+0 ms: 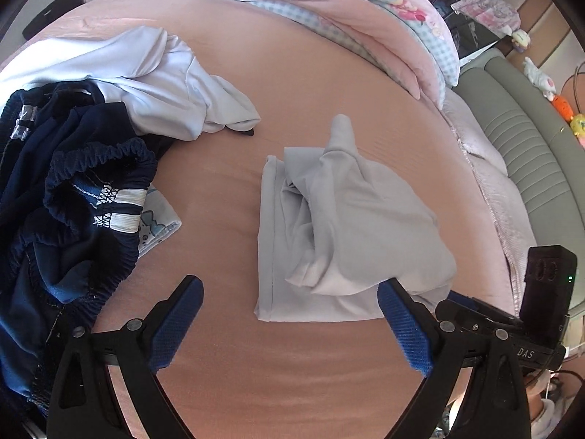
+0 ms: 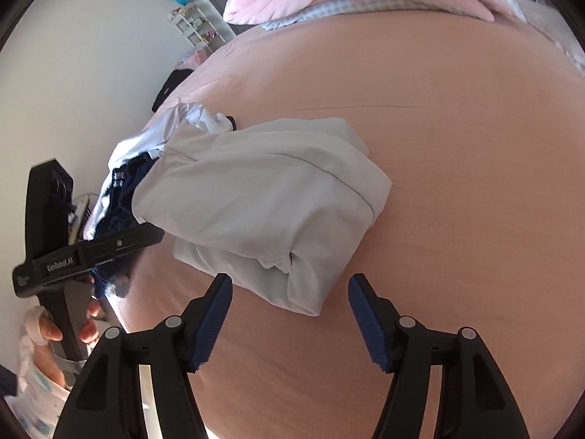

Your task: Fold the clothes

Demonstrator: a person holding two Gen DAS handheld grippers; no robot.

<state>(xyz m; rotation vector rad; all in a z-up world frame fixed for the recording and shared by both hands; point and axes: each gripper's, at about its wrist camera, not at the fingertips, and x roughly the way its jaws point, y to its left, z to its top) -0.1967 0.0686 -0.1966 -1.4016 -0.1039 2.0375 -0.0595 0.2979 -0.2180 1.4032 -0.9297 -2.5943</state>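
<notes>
A pale grey garment (image 1: 347, 234), roughly folded into a thick bundle with one sleeve end poking up at the far side, lies on the pink bedsheet (image 1: 226, 183). My left gripper (image 1: 290, 287) is open just short of its near edge, the right finger beside the bundle's near right corner. In the right wrist view the same garment (image 2: 263, 197) lies ahead, and my right gripper (image 2: 289, 281) is open with the bundle's near corner reaching between the fingertips, the pads not pressing on it. The other gripper's black body shows in each view.
A heap of navy clothes (image 1: 73, 201) with a white garment (image 1: 146, 73) behind it lies on the left of the bed. A pink quilt (image 1: 347, 7) is piled at the far side. A grey padded headboard (image 1: 530, 153) runs on the right. A hand (image 2: 87, 329) holds the left gripper.
</notes>
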